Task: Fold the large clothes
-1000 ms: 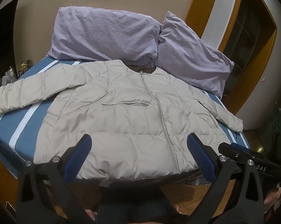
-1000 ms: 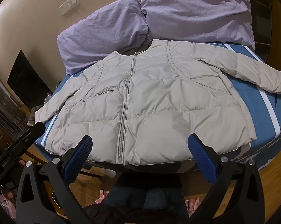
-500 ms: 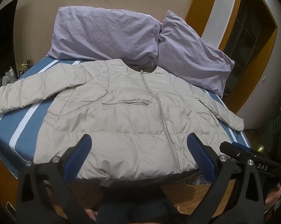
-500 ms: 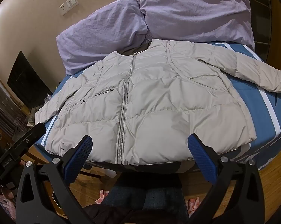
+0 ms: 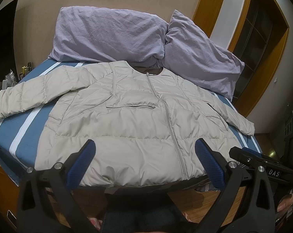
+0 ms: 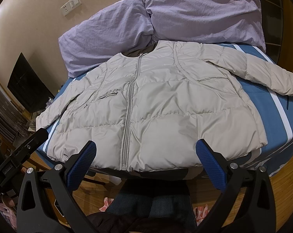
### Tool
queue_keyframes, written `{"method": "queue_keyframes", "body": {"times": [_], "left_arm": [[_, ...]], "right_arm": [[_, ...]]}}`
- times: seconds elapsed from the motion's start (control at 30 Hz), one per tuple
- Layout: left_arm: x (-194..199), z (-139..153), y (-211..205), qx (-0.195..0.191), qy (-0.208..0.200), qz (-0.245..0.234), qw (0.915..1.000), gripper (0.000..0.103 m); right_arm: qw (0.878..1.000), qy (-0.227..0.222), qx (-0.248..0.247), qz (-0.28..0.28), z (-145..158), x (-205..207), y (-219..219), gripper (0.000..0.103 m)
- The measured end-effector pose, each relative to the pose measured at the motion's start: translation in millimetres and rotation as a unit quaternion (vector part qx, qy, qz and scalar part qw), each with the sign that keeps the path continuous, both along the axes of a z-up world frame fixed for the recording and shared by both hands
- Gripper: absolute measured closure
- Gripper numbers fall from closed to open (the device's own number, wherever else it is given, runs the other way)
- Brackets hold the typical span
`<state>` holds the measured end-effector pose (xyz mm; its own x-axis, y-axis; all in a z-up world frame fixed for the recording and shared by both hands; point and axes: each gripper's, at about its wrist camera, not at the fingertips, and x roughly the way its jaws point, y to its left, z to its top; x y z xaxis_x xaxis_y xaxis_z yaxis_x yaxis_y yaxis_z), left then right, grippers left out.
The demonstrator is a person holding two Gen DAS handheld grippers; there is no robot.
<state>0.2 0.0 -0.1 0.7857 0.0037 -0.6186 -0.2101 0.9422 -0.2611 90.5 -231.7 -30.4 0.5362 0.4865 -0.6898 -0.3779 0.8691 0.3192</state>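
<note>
**Puffer jacket laid flat, both tongs open at the hem**

Taking the zipper [image 5: 166,116] as the landmark: far to its left, the left sleeve [image 5: 35,93] stretches out over the blue striped bedsheet [image 5: 16,136]. The beige puffer jacket [image 5: 131,126] lies face up and zipped on the bed, collar touching the purple pillows [image 5: 111,36], hem at the near bed edge. The left tongs [image 5: 145,163] hover just short of the hem, jaws wide apart, gripping nothing. Right of the zipper, the right sleeve [image 6: 263,71] angles outward. The right tongs [image 6: 146,161] are likewise spread and empty.

No fold appears started. A sound first move, I judge, is pinching each cuff and bringing the sleeves across toward the zipper. The padded fill looks springy, so grip deep and press each fold flat.
</note>
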Motion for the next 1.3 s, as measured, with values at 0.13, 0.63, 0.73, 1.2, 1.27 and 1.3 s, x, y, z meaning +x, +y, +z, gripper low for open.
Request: {"method": "queue_keyframes", "body": {"times": [0.13, 0.63, 0.73, 1.2, 1.27, 1.3], "left_arm": [[0.0, 0.0, 0.0, 0.0, 0.0, 0.0, 1.0, 0.002], [0.1, 0.0, -0.1, 0.001, 0.001, 0.0, 1.0, 0.002], [0.1, 0.0, -0.1, 0.001, 0.002, 0.0, 1.0, 0.002], [-0.2, 0.0, 0.2, 0.002, 0.002, 0.0, 1.0, 0.002], [0.1, 0.0, -0.1, 0.002, 0.002, 0.0, 1.0, 0.002], [-0.1, 0.0, 0.1, 0.002, 0.002, 0.0, 1.0, 0.002]], "right_arm": [[1.0, 0.0, 0.0, 0.0, -0.2, 0.1, -0.1, 0.001], [1.0, 0.001, 0.0, 0.0, -1.0, 1.0, -0.8, 0.001], [1.0, 0.001, 0.0, 0.0, -1.0, 1.0, -0.8, 0.001], [1.0, 0.002, 0.0, 0.0, -2.1, 2.1, -0.6, 0.001], [1.0, 0.003, 0.001, 0.0, -2.5, 2.5, -0.7, 0.001], [1.0, 0.003, 0.001, 0.0, -2.6, 2.5, -0.6, 0.001]]}}
